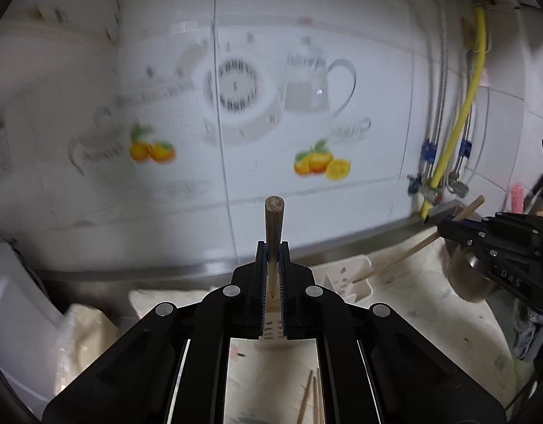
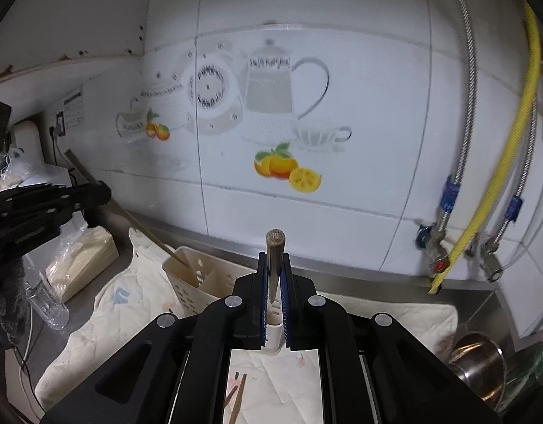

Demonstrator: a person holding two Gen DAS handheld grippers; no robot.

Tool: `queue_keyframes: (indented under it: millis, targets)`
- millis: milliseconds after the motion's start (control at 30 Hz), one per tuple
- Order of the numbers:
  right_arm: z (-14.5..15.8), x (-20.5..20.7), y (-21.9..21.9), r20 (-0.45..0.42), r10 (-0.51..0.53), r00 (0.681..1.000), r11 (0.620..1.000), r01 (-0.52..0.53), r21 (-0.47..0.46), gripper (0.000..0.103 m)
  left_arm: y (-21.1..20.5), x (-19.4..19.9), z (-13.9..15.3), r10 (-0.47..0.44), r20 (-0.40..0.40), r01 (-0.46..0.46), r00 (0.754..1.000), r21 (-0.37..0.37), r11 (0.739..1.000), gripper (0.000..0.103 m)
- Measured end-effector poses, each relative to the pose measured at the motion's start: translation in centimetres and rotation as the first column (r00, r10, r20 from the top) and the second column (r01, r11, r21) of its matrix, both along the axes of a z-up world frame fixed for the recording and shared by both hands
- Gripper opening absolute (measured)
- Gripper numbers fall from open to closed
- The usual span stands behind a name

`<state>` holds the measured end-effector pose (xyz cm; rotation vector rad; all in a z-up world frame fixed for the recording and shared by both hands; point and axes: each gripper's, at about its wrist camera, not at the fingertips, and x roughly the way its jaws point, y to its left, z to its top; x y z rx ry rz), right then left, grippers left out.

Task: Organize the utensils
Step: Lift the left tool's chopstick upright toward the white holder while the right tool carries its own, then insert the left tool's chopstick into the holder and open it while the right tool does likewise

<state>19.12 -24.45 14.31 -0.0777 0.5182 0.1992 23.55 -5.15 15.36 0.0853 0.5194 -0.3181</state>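
I hold a claw in each hand above a kitchen counter, facing a white tiled wall printed with a teapot and oranges. My left claw is clenched on a pale wooden chopstick, whose blunt end sticks up past the fingertips. My right claw is clenched the same way on a darker chopstick. Seen from the right wrist, the left claw's chopstick slants down so that its thin tip sits inside, or right at the mouth of, the cream slotted utensil holder, which stands on a light quilted cloth near the steel backsplash ledge. More loose chopsticks lie on the cloth below my claws. A small steel pot sits at the right edge of the counter. The step in hand, as I judge it, is dropping both sticks into the holder. To do it well, I should bring each stick closer to upright, centre its thin tip over one compartment, lower it past the rim, and only then release, one claw at a time so the sticks do not cross or tip the light holder.
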Motion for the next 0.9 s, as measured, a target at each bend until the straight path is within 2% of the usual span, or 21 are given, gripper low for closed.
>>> queue_keyframes:
  millis: [200,367,533,600,633,667,733,900]
  targets:
    - [-2.6,2.8,0.6,-0.083,-0.013,0.996,1.0,0.011,-0.023,0.007,0.3,3.4,-3.3,0.012,-0.106,-0.012,0.994,-0.001,1.0,0.005]
    - [-4.4,4.0,0.7,-0.119,-0.02,0.993,1.0,0.018,-0.016,0.007,0.8,4.6,-5.4,0.018,-0.155,-0.019,0.988,-0.005,1.0,0.006]
    - [-4.4,4.0,0.4,-0.107,-0.027,0.994,1.0,0.027,-0.008,0.008,1.5,4.2,-5.5,0.029,-0.152,-0.031,0.988,-0.014,0.999,0.008]
    - [-4.0,3.5,0.2,-0.089,-0.036,0.995,0.999,0.036,-0.008,0.012,1.9,3.6,-5.2,0.031,-0.145,-0.035,0.989,-0.024,0.999,0.01]
    - [-3.7,3.2,0.1,-0.079,-0.039,0.996,0.999,0.039,-0.006,0.018,2.0,3.3,-5.0,0.034,-0.138,-0.038,0.99,-0.025,0.999,0.016]
    - [-3.4,2.7,0.0,-0.067,-0.044,0.997,0.999,0.044,-0.004,0.02,2.2,2.9,-4.8,0.041,-0.129,-0.044,0.991,-0.024,0.999,0.027]
    - [-2.7,1.6,-0.2,-0.043,-0.049,0.998,0.999,0.049,-0.002,0.025,2.6,1.8,-4.2,0.056,-0.106,-0.059,0.993,-0.027,0.998,0.035]
    - [-2.0,-2.4,0.0,0.003,-0.031,1.0,1.0,0.031,-0.003,0.029,3.6,-1.8,-3.9,0.064,-0.076,-0.067,0.995,-0.036,0.997,0.035]
